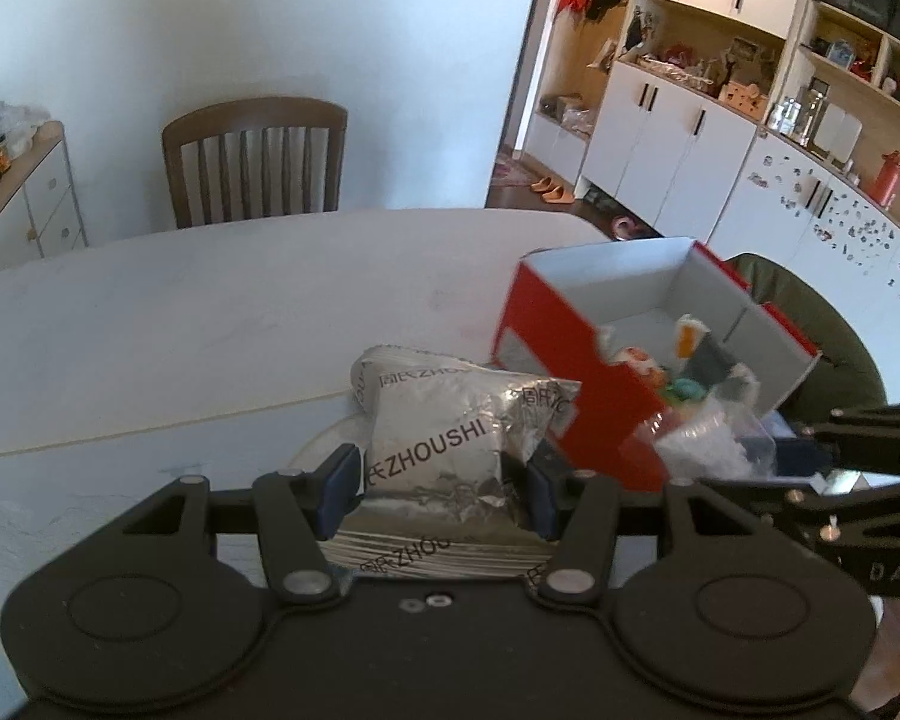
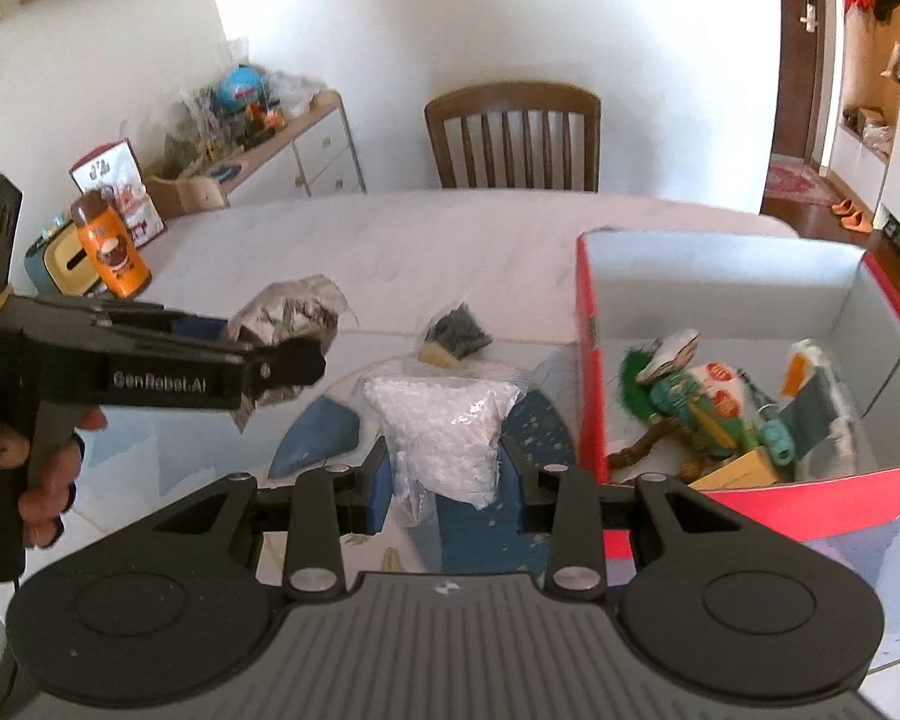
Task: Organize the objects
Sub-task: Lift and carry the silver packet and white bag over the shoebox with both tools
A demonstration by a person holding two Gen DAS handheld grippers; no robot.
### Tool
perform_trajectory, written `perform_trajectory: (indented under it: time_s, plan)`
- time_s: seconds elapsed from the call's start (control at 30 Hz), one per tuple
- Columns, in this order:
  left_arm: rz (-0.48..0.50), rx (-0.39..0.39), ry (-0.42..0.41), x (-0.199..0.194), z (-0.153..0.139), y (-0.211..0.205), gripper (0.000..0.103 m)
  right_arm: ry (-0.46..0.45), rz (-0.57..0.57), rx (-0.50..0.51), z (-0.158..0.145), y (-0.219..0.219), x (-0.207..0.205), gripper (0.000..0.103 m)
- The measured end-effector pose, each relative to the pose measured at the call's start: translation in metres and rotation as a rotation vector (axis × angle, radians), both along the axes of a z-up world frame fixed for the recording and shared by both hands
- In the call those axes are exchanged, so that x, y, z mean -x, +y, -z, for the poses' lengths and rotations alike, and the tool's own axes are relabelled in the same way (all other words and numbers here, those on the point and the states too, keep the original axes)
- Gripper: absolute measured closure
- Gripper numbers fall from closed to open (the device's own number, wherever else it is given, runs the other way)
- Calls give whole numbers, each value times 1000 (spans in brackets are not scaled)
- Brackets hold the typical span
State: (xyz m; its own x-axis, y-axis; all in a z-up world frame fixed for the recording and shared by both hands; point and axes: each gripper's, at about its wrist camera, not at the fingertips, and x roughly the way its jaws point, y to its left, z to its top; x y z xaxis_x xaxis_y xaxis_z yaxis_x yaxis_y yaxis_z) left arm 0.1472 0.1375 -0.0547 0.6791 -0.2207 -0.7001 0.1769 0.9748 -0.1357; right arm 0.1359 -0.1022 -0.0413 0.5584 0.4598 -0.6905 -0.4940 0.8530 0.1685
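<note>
My left gripper [image 1: 441, 483] is shut on a silver foil packet [image 1: 444, 444] printed ZHOUSHI, held above the table. The right wrist view shows that gripper [image 2: 282, 369] from the side with the crumpled foil packet [image 2: 288, 312] in its tips. Between the blue pads of my right gripper [image 2: 447, 477], which is shut on it, sits a clear bag of white beads [image 2: 444, 432]. The right gripper [image 1: 804, 453] also shows in the left wrist view, with the bead bag [image 1: 708, 444] in front of the red box [image 1: 570, 354]. That open red box [image 2: 588, 360] holds several toys and packets.
A small clear bag of dark pieces [image 2: 456, 330] lies on the white table [image 2: 420, 240]. An orange bottle [image 2: 111, 246] and a blue tissue box [image 2: 54, 264] stand at the far left. A wooden chair [image 2: 513, 138] is behind the table. A hand [image 2: 48, 480] holds the left gripper.
</note>
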Motion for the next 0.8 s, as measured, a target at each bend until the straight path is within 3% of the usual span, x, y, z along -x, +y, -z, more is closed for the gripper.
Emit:
perform_trajectory:
  time_s: [0.37, 0.8]
  plan:
    - [61, 22, -18, -1, -17, -58, 48, -50, 80, 1, -26, -51, -8, 68]
    - [125, -8, -5, -27, -9, -132, 48, -58, 181, 8, -20, -127, -45, 68]
